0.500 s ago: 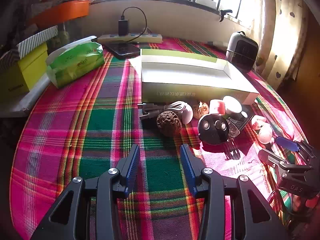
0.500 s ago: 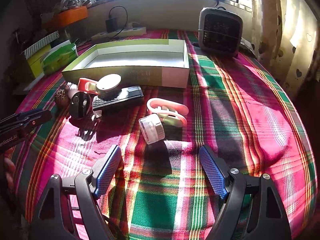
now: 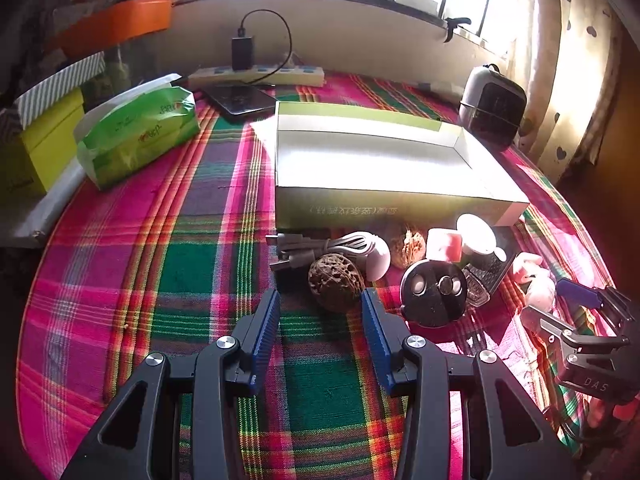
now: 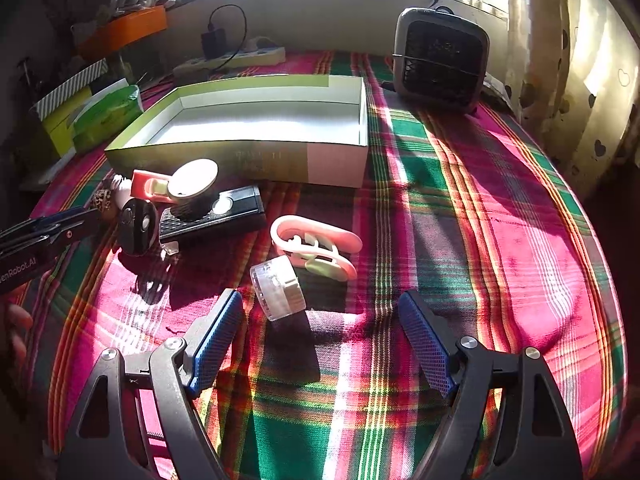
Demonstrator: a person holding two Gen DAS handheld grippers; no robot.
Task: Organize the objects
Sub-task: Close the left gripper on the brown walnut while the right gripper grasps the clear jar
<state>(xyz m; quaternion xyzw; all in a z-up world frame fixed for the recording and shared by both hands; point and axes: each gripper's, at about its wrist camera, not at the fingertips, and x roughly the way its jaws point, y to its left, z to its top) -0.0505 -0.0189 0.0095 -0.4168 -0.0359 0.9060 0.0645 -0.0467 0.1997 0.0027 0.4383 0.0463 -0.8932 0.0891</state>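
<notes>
An empty green-and-white cardboard box [image 3: 376, 156] stands mid-table; it also shows in the right wrist view [image 4: 256, 120]. In front of it lie a brown walnut [image 3: 335, 282], a grey coiled cable with white plug [image 3: 340, 246], a black round disc [image 3: 434, 292] and a pink-and-white item [image 3: 460, 242]. My left gripper [image 3: 320, 300] is open, its tips just short of the walnut. My right gripper [image 4: 320, 312] is open wide, just behind a small clear jar [image 4: 278, 290]; a pink clip [image 4: 316, 248] and a black remote [image 4: 212, 218] lie beyond.
A green tissue pack [image 3: 136, 136], yellow box [image 3: 40, 148], power strip [image 3: 256, 74] and phone [image 3: 240, 100] sit at the back left. A small grey fan heater [image 4: 440, 56] stands back right. The plaid tablecloth [image 4: 500, 208] is bare on the right side.
The left gripper has moved forward toward the walnut. The right gripper has edged forward toward the clear jar. Both stay open.
</notes>
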